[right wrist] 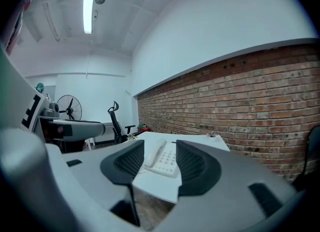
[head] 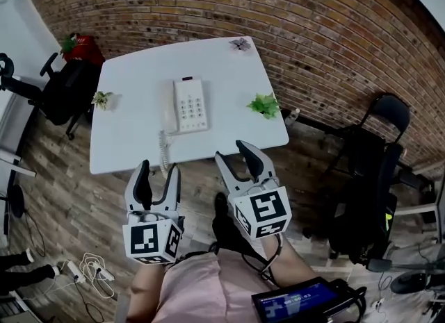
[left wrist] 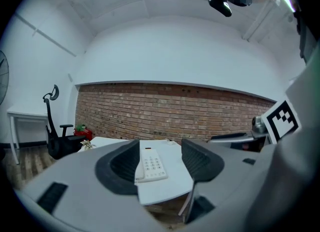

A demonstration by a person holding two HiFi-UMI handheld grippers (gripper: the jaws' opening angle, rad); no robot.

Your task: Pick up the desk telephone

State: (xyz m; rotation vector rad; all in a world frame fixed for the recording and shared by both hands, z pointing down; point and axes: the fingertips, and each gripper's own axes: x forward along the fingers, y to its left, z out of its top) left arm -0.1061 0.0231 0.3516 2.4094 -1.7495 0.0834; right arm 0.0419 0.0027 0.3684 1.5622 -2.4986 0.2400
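Squarely in the middle of the white table (head: 139, 78), in the centre of the head view, lies the desk telephone (head: 189, 105). Its long axis runs up and down the frame, leaning only slightly. The end with the dark display slot points to the top of the frame, toward the brick wall (head: 313, 23). The handset (head: 169, 113) rests in its cradle along the left side, with the keypad to its right. A coiled cord (head: 165, 149) trails from the phone's lower left corner down to the table's bottom edge.

As for containers, three small plants stand on the table, though their pots are too small to make out. A leafy green plant (head: 265, 104) is at the right edge, a pale sprig (head: 102, 98) at the left edge and a tiny greyish plant (head: 240, 44) at the upper right corner — all well apart from the phone. At upper left, beyond the table, a red holder (head: 83, 47) with greenery at its top sits by a black office chair (head: 62, 89).

Below the table's edge, over the wooden floor (head: 83, 203), are the two hand-held grippers. The left gripper (head: 158, 170) has its jaws apart with nothing between them. The right gripper (head: 233, 151) is likewise spread and empty — each gripper view frames the far-off phone through the gap, untouched.
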